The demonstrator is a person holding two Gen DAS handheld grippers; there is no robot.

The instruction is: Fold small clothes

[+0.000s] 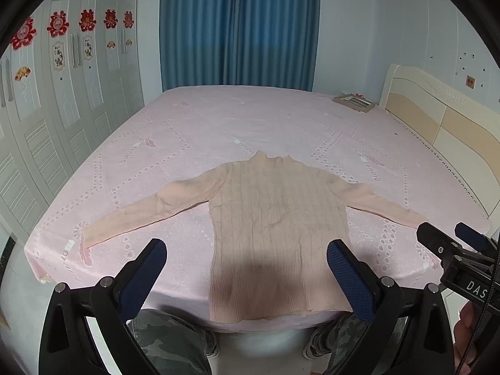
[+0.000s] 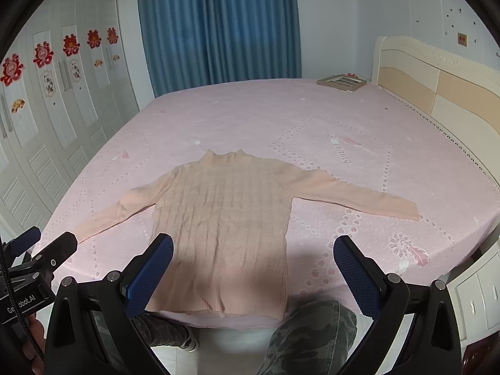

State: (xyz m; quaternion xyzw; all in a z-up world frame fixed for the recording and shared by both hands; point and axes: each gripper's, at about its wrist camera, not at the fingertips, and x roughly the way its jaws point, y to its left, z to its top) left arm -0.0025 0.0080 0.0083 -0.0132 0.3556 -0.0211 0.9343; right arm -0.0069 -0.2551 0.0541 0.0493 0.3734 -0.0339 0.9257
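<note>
Peach-pink ribbed knit makes up the small sweater [image 1: 275,225] lying flat on the bed [image 1: 218,131], front panel up, high collar pointing away from me and hem at the near edge of the mattress just in front of my knees. Both sleeves are spread out to the sides, angled slightly back toward me. A pale pink patterned sheet covers the bed under the sweater.

My left gripper [image 1: 247,268] hangs above the near edge of the bed, its blue-padded fingers [image 1: 147,278] spread wide apart, holding nothing; from its own camera the fingers frame the sweater's lower body without touching it. My right gripper [image 2: 253,268] is also wide apart and empty, hovering over the hem's right side and the bare sheet beside it. Each gripper shows at the edge of the other's view, side by side.

My camouflage-print trousers [image 2: 306,334] show below the mattress edge.

At the far right corner of the bed, near the cream headboard [image 1: 437,112], lies a flat framed object [image 1: 354,101]. Blue curtains [image 1: 240,28] hang behind the bed, and white wardrobe doors [image 1: 62,93] with red paper decorations line the left wall.
</note>
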